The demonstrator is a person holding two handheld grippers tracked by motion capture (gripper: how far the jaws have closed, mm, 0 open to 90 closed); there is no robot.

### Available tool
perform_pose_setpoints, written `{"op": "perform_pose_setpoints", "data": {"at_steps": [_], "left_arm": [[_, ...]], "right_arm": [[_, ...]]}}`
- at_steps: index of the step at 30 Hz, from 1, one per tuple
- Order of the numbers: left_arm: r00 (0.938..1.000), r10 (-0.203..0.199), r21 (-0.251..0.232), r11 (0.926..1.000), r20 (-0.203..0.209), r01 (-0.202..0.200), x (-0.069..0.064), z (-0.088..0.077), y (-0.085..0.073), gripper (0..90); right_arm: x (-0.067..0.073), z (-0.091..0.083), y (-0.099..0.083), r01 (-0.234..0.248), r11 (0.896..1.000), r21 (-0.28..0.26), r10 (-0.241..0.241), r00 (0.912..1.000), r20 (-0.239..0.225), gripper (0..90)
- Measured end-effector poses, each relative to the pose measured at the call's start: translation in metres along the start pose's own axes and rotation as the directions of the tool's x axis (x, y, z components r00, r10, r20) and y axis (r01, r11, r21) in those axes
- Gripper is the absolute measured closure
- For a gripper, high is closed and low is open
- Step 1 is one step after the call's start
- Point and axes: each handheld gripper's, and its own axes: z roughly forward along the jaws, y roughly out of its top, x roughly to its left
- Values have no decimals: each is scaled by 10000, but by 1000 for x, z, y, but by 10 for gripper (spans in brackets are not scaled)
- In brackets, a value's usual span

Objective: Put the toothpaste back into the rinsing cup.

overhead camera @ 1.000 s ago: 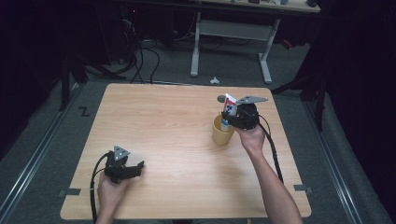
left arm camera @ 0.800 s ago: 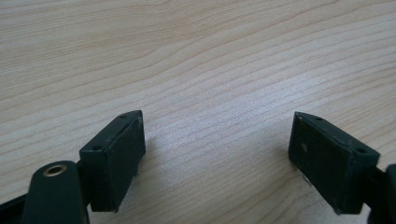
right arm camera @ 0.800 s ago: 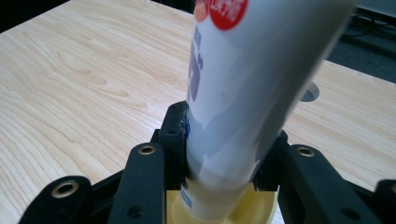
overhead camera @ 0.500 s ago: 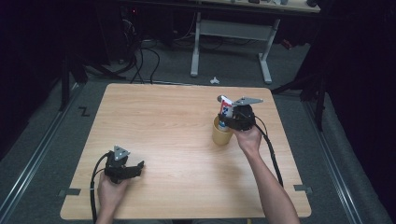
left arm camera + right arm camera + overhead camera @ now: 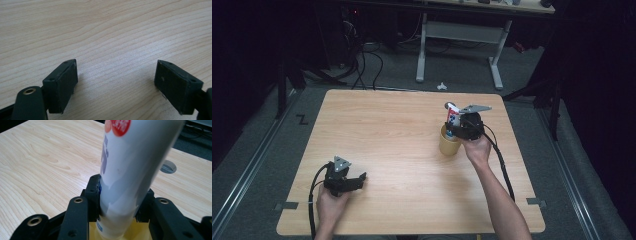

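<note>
On a wooden desk [image 5: 402,130], the right claw [image 5: 456,126] clamps a white tube [image 5: 130,170] standing upright with its lower end inside a yellow cup [image 5: 449,144] toward the desk's right side. To finish well, lower the tube straight until it rests in the cup, then release gently. The left claw [image 5: 116,85] rests open and empty near the desk's front-left corner.

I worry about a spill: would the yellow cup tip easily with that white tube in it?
Probably. The white printed tube leans well above the small yellow cup, so the load looks top-heavy. The right gripper, clamped on the tube, likely steadies it. The cup seems light.
</note>
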Motion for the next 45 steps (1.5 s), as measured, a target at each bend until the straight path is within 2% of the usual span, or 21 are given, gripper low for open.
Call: {"op": "perform_pose_setpoints", "data": {"at_steps": [13,34,41,45], "left_arm": [[10000,1,-2,10000,1,-1,0,0,0,193],[10000,2,-1,10000,-4,-2,0,0,0,193],[10000,3,-4,10000,-6,-3,0,0,0,193],[10000,6,0,10000,-9,-6,0,0,0,193]], "right_arm": [[-2,4,-2,-172,9998,142,171,9998,75,636],[-5,13,-7,-135,9988,470,128,9998,158,634],[-8,16,-11,-435,9979,487,428,9990,161,634],[-8,18,-13,-430,9977,527,419,9989,233,634]]}}
